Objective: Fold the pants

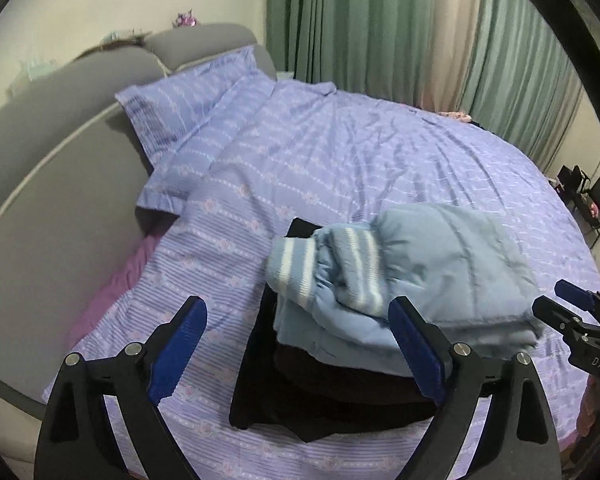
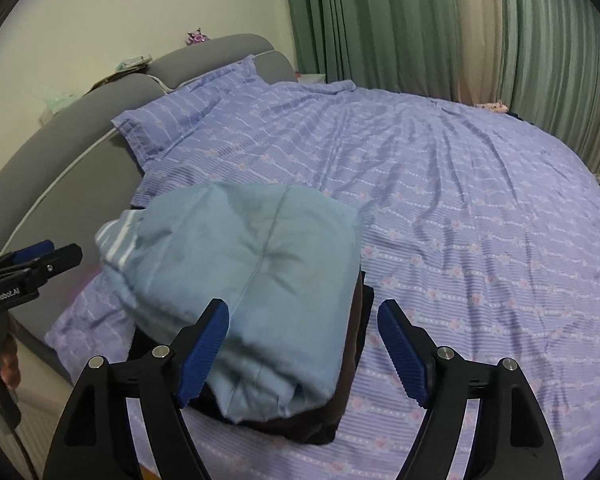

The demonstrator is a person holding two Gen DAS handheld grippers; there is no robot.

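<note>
In the lower part of the left wrist view the left claw (image 1: 298,350) stands wide open, its blue pads (image 1: 180,344) clear of any cloth; the near edge of the garment pile shows between the fingers but neither pad presses on it. The right claw (image 2: 303,354) is likewise open in the lower middle of its own view, with one pad over the near corner of the fabric and the other over bare bedding, gripping nothing.

Just beyond both claws, the light blue pants (image 2: 256,272) lie folded into a thick packet, their white-striped cuffs (image 1: 300,268) bunched at the left side. The packet rests on top of a stack of dark folded clothes (image 1: 340,400), which sits on the purple patterned bed cover (image 2: 480,240). Farther out, a pillow (image 1: 188,120) lies toward the upper left against a grey headboard (image 1: 40,160), and green curtains (image 2: 420,20) fill the upper right.

The fold looks finished or nearly so. To end it well, both claws should draw back without snagging the top layer, and the loose cuffs could be tucked level so the packet sits square on the stack.

No containers are visible; the dark stack alone carries the pants.
</note>
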